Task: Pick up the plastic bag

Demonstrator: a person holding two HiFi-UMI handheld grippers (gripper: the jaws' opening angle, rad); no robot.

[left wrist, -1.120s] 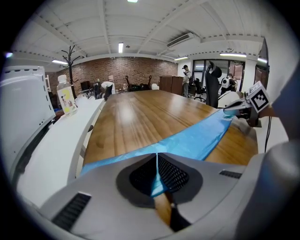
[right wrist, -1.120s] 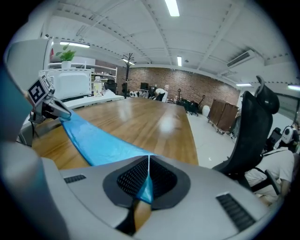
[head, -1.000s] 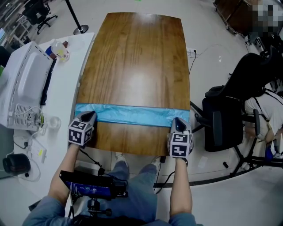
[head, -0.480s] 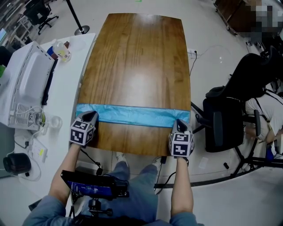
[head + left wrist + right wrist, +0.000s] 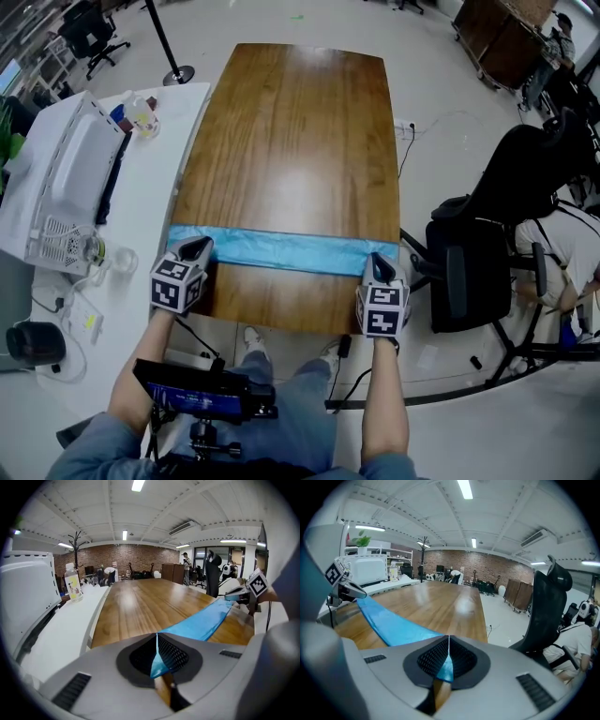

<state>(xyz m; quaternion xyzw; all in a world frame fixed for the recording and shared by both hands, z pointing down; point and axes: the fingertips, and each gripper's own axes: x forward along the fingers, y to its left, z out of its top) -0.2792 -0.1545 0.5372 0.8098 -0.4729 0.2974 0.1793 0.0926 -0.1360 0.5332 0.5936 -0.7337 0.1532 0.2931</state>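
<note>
**Two-handed pick-up of a plastic bag [image 5: 281, 251]: grasp made, lift pending.** The bag is a long blue strip of thin, faintly creased film. It stretches across the lower part of the wooden table [image 5: 291, 141], from its left edge to its right. The left gripper [image 5: 195, 247], at lower left of the frame, has its jaws closed on the bag's left end. The right gripper [image 5: 377, 266], at lower centre-right, is clamped on the right end. In each gripper view a blue fold sits pinched between dark, ribbed pads [image 5: 176, 656]. Both ends appear secured. The strip looks taut, and whether its middle touches the glossy, grained tabletop cannot be told. Raising it clear remains. The limp film would likely sag if the ends converge.
</note>
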